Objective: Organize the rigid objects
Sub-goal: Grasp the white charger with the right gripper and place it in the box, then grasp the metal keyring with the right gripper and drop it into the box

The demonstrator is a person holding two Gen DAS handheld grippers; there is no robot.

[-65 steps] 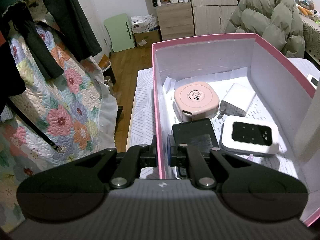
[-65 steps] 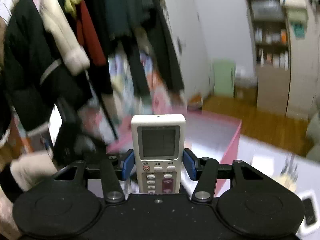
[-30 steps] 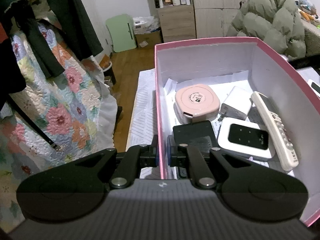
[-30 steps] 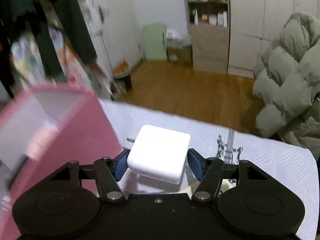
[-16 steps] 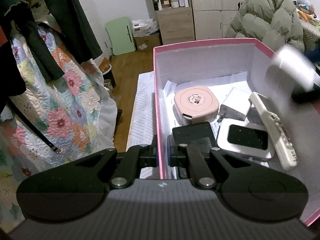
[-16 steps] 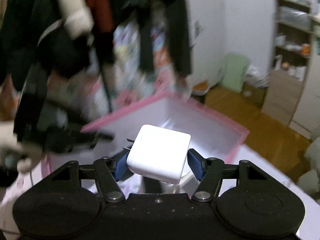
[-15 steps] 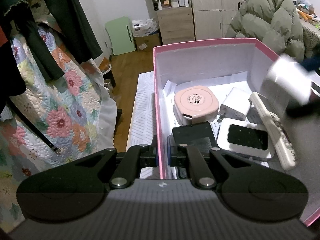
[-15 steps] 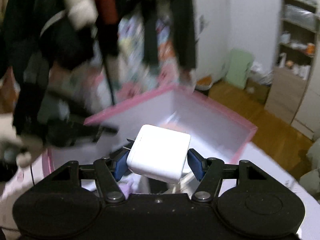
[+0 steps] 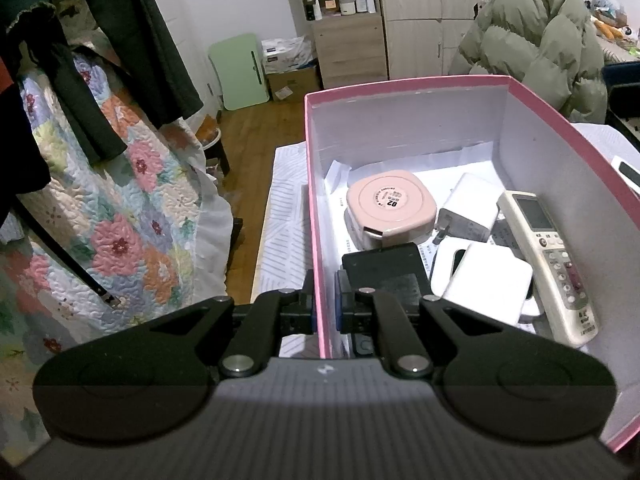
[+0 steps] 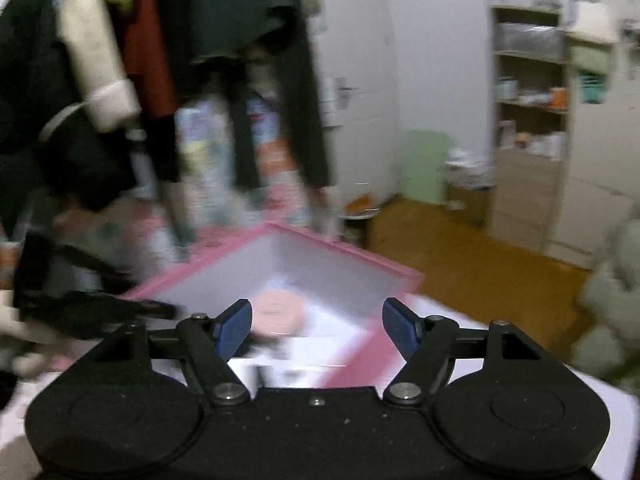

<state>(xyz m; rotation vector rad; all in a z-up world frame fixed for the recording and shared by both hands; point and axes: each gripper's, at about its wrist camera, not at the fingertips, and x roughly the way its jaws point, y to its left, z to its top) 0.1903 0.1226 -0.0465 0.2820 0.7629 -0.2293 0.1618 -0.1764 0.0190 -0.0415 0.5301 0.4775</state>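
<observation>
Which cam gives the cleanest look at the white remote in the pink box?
Left wrist: the white remote lies sharp and unobstructed along the right wall of the pink box, screen and buttons visible. Right wrist is motion-blurred; it shows the box but no recognizable remote.

Right wrist view smeared throughout by motion: clothes (image 10: 168, 80) at upper left mere streaks, box (image 10: 344, 252) soft-edged at centre, pink case (image 10: 278, 312) inside a blur, other contents unreadable behind the gripper body. In the left wrist view, router (image 9: 448, 264) at centre right mostly hidden under the white charger (image 9: 490, 280); black device (image 9: 384, 268) cut off below by the left gripper (image 9: 325, 306); near corner of box (image 9: 400, 84) lost behind the gripper body at the bottom. Phone (image 9: 630, 174) clipped by the right edge. Remote (image 9: 556, 256) button labels too small to read.
</observation>
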